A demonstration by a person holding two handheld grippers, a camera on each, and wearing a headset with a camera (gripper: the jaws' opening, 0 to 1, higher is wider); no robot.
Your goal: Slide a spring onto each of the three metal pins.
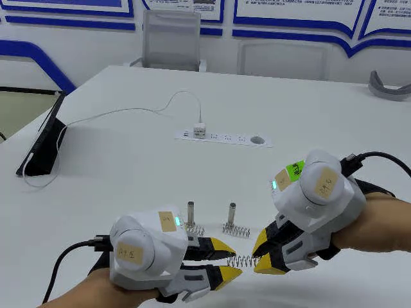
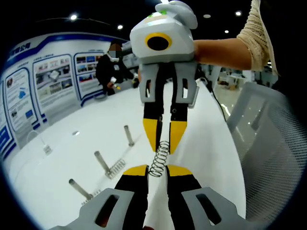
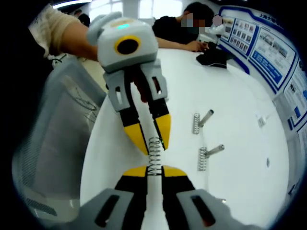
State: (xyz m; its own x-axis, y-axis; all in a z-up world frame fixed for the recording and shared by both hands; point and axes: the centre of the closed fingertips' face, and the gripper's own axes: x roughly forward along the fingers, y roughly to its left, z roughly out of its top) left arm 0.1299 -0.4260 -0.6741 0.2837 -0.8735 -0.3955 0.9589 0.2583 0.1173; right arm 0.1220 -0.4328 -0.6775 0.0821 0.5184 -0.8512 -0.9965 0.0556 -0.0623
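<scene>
We see one spring [image 1: 244,260] held level just above the near part of the desk [image 1: 128,173], spanning the two grippers. The left gripper [image 1: 235,262] has its jaws clamped on the spring's left end, and the right gripper [image 1: 259,258] has its jaws clamped on the right end. Just beyond stand the left pin [image 1: 191,210] and the right pin [image 1: 232,212]. A second spring [image 1: 194,229] and a third spring [image 1: 236,230] lie at their feet.

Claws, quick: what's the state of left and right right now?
Left claw: closed on one end of the spring.
Right claw: closed on the spring's other end.
</scene>
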